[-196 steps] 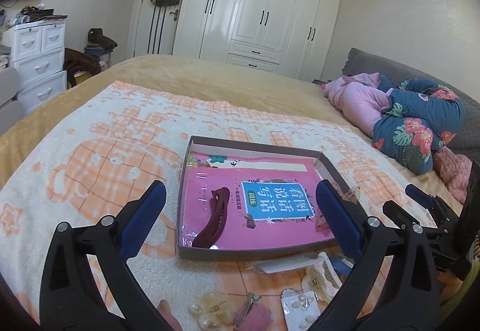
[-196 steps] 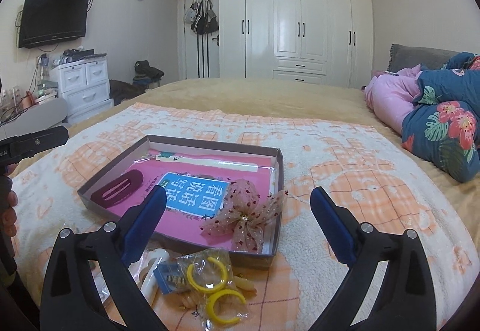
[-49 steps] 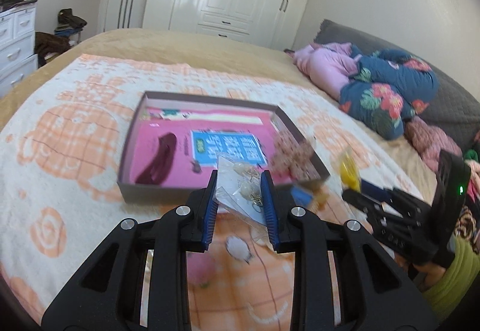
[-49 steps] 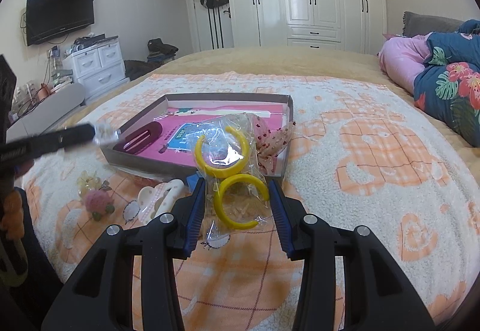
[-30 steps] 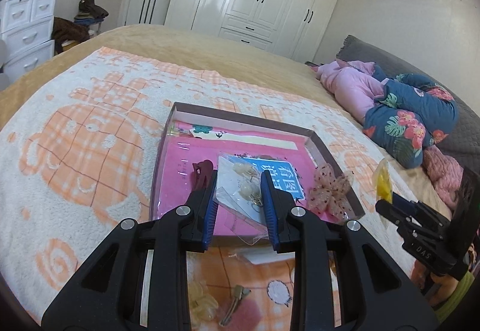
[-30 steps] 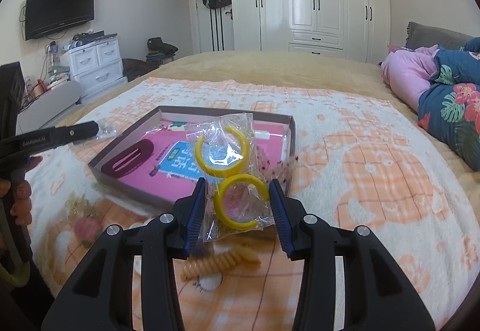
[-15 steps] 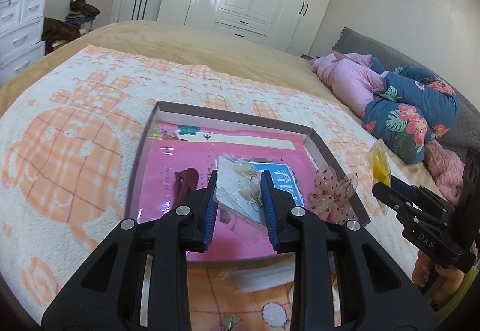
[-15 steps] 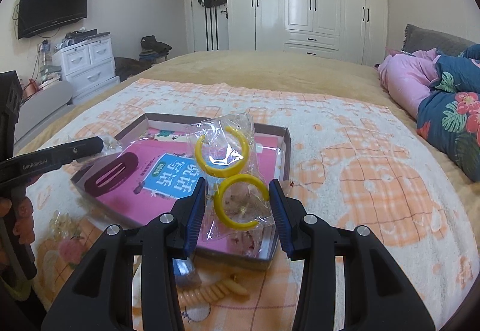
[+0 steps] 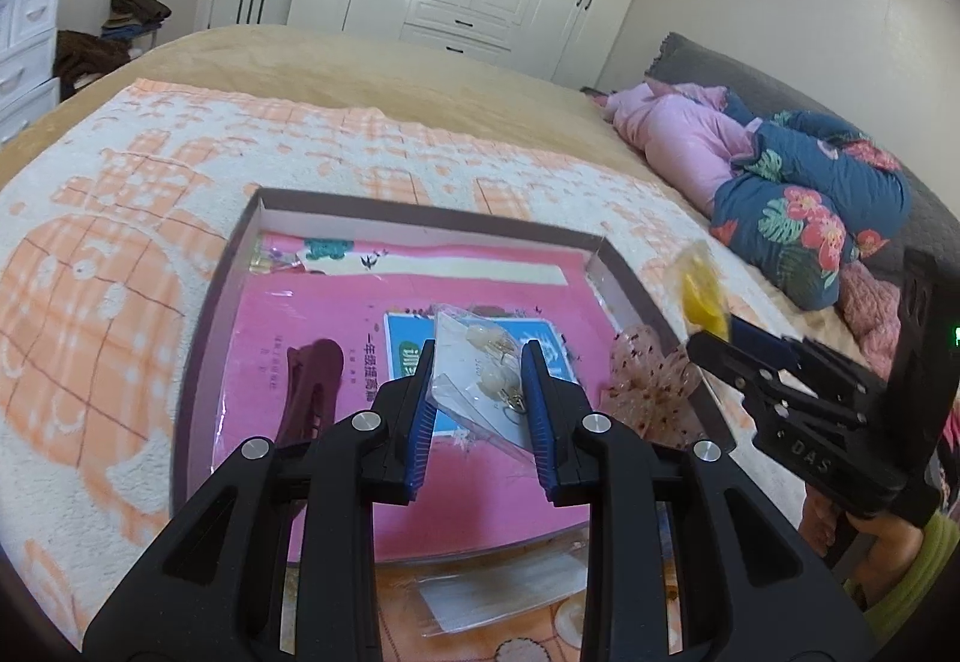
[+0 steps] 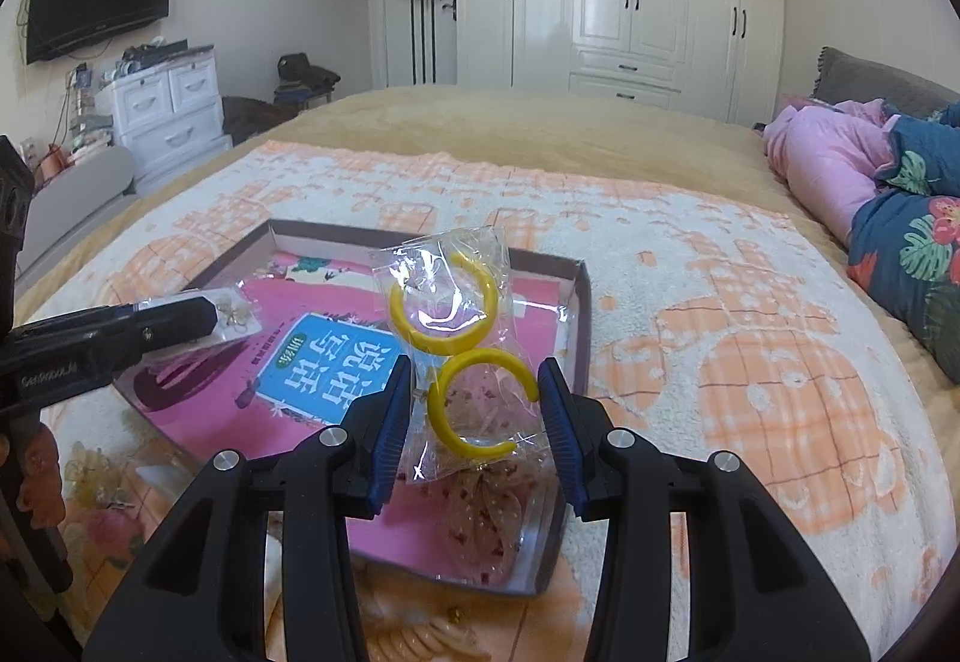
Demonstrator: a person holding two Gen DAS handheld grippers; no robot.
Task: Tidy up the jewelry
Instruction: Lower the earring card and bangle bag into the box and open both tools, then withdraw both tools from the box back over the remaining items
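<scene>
Both claws are clamped on clear packets above the shallow box (image 9: 204,302) on the patterned blanket (image 9: 108,254). I see my left gripper (image 9: 480,392) pinching a small clear packet of pearl earrings (image 9: 486,386), held level over the pink book (image 9: 336,314) lining the box, just right of the maroon hair clip (image 9: 306,398). My right gripper (image 10: 477,410) grips a clear bag of yellow hoop earrings (image 10: 450,338) upright over the box's near right corner, above the sheer pink bow (image 10: 486,506). Compared with half a second ago, both grippers have moved slightly closer over the box, their grips unchanged.
</scene>
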